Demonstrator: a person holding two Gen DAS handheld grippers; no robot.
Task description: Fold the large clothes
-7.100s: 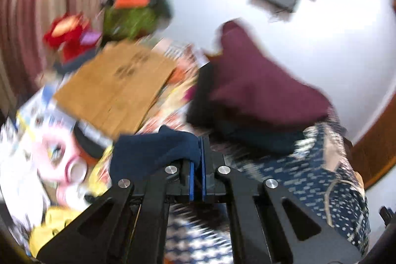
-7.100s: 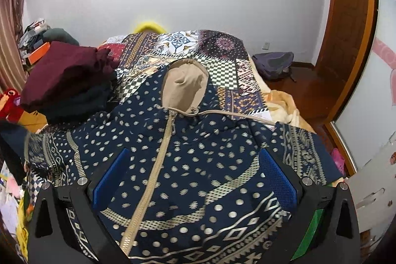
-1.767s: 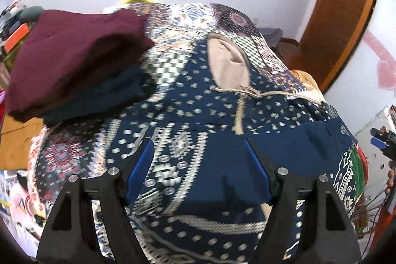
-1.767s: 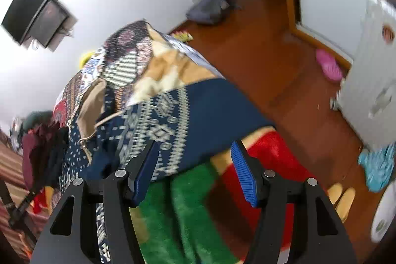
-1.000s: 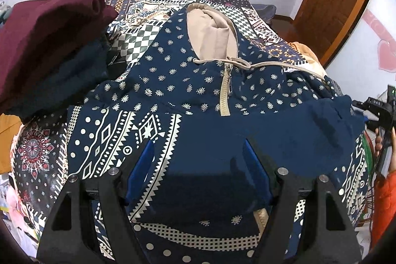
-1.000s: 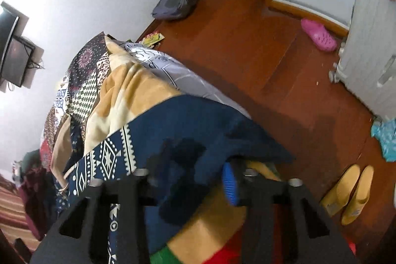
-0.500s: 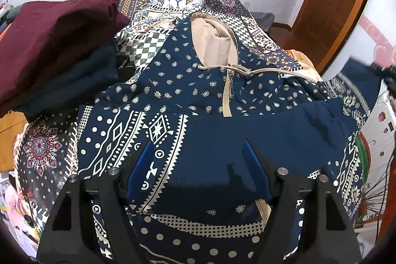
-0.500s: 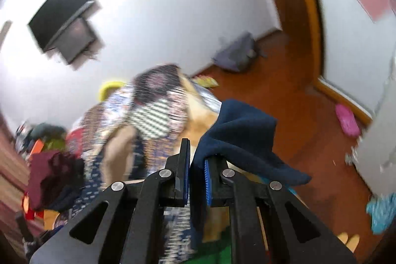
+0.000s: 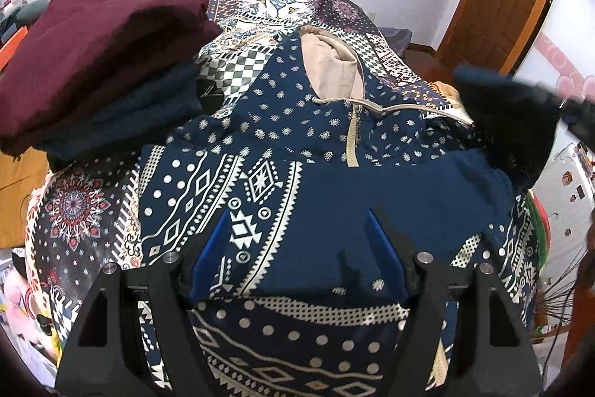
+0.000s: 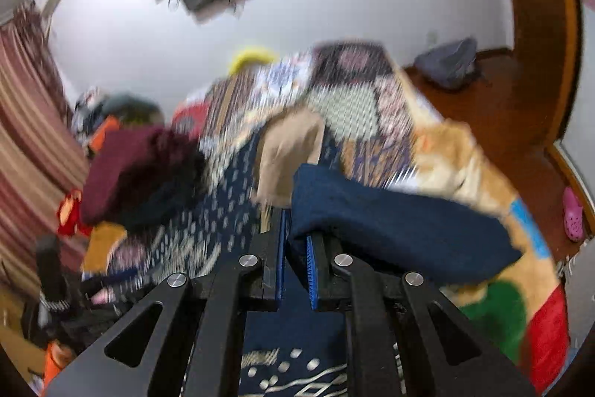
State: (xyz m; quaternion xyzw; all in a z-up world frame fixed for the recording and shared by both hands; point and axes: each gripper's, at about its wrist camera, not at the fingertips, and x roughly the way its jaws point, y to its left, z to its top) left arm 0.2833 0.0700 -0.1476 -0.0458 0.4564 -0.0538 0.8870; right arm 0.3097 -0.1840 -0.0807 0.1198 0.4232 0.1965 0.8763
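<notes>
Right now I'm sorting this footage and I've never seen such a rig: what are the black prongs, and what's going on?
Each picture comes from a camera on a hand-held claw a person carries, one per hand. The left claw hangs open over a navy patterned hoodie spread on a bed. Folded clothes are stacked beside it. The right claw is shut on the hoodie's plain navy sleeve, lifted off the bed. That view is blurred.

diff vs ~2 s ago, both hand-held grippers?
The right hand-held gripper went from open beside the bed to shut on the hoodie's navy sleeve, lifting it over the hoodie. The left hand-held gripper stayed open above it; the folded stack is unmoved.
</notes>
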